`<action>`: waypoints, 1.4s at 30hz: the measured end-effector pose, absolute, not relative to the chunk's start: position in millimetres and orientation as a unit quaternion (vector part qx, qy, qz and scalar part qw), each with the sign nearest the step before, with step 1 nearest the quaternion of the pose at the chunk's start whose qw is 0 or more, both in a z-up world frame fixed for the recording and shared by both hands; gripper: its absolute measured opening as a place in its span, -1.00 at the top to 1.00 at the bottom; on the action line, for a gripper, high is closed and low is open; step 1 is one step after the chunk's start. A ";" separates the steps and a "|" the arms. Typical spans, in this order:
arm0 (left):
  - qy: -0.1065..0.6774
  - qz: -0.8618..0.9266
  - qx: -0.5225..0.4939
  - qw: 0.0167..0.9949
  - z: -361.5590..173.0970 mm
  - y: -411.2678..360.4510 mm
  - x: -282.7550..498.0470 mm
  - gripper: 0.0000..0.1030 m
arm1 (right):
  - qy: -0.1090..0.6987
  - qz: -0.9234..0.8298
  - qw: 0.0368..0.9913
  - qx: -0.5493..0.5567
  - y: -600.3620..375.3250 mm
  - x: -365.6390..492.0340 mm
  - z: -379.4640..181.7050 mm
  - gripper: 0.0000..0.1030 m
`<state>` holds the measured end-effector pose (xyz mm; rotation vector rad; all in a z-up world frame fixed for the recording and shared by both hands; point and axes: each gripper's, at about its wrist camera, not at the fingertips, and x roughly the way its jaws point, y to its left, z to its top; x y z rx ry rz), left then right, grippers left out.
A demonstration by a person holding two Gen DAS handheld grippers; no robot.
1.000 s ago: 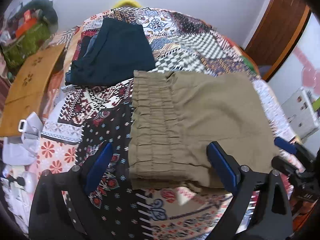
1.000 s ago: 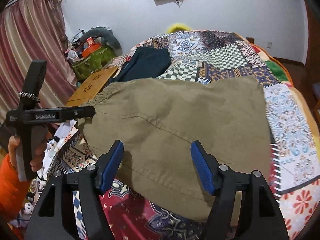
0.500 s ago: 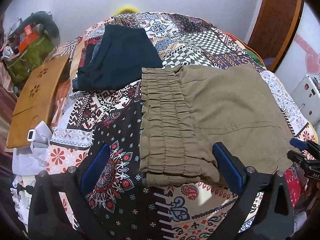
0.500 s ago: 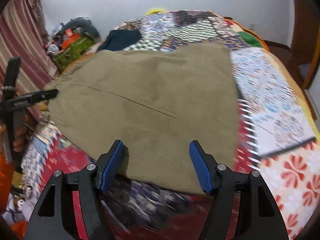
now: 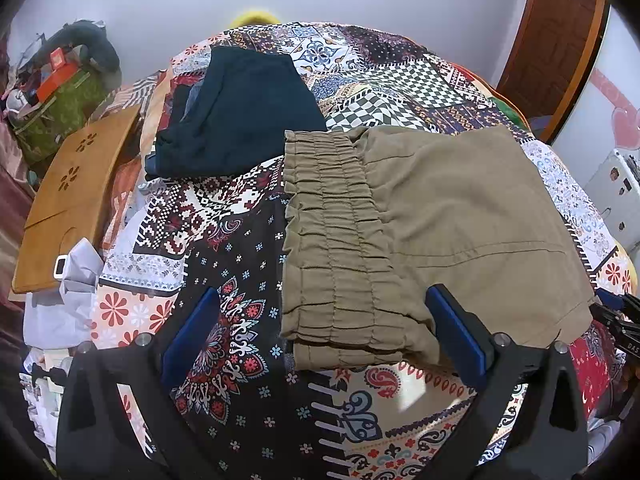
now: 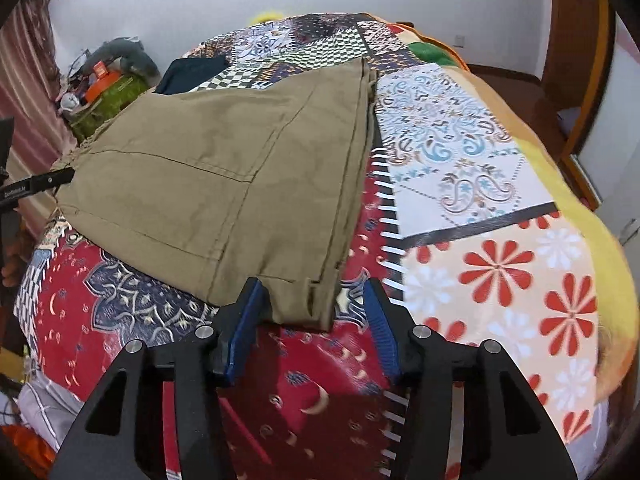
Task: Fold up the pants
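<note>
Khaki pants (image 5: 440, 216) lie folded flat on the patchwork bed quilt (image 5: 240, 360), elastic waistband toward the left. My left gripper (image 5: 324, 340) is open and empty, hovering just in front of the waistband's near corner. In the right wrist view the pants (image 6: 224, 168) spread ahead, their stacked hem corner at the near end. My right gripper (image 6: 312, 332) is open and empty, its fingers straddling that hem corner without holding it. The right gripper's tip also shows at the far right of the left wrist view.
A folded dark navy garment (image 5: 244, 112) lies on the quilt behind the waistband. A wooden lap tray (image 5: 76, 200) and a cluttered green bag (image 5: 56, 108) sit off the bed's left side. A wooden door (image 5: 560, 40) stands at the right.
My right gripper has slid right along the pants' near edge to the hem corner. My left gripper has shifted slightly back and left of the waistband. The pants lie still.
</note>
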<state>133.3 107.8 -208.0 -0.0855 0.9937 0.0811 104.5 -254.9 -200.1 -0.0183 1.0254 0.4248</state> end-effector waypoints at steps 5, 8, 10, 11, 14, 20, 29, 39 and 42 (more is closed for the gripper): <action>0.479 0.046 -0.039 0.876 -197.5 107.7 134.1 -1.00 | 0.488 0.200 0.849 -0.018 -252.8 105.7 -191.7 0.05; 0.469 0.051 -0.029 0.881 -184.6 106.9 134.5 -1.00 | 0.478 0.202 0.855 -0.010 -251.5 114.1 -183.1 0.05; 0.459 0.053 -0.025 0.886 -173.0 108.3 137.9 -1.00 | 0.466 0.206 0.861 -0.003 -253.8 119.5 -173.6 0.05; 0.455 0.053 -0.025 0.888 -167.8 109.2 140.5 -1.00 | 0.458 0.207 0.864 -0.001 -254.2 123.6 -168.1 0.04; 0.444 0.053 -0.026 0.894 -154.2 114.0 151.9 -1.00 | 0.438 0.211 0.874 0.004 -254.2 136.4 -155.0 0.04; 0.429 0.058 -0.024 0.901 -137.2 122.3 184.2 -1.00 | 0.406 0.217 0.888 0.014 -249.6 169.0 -132.6 0.02; 0.459 0.062 -0.015 0.886 -155.7 134.2 234.5 -1.00 | 0.366 0.206 0.908 -0.013 -235.2 229.5 -124.2 -0.11; 0.498 0.049 0.001 0.866 -195.1 138.2 271.3 -1.00 | 0.429 0.204 0.879 0.036 -225.8 327.8 -177.5 -0.11; 0.507 0.049 0.008 0.860 -204.7 138.0 279.5 -1.00 | 0.442 0.209 0.871 0.036 -220.8 350.6 -189.1 -0.11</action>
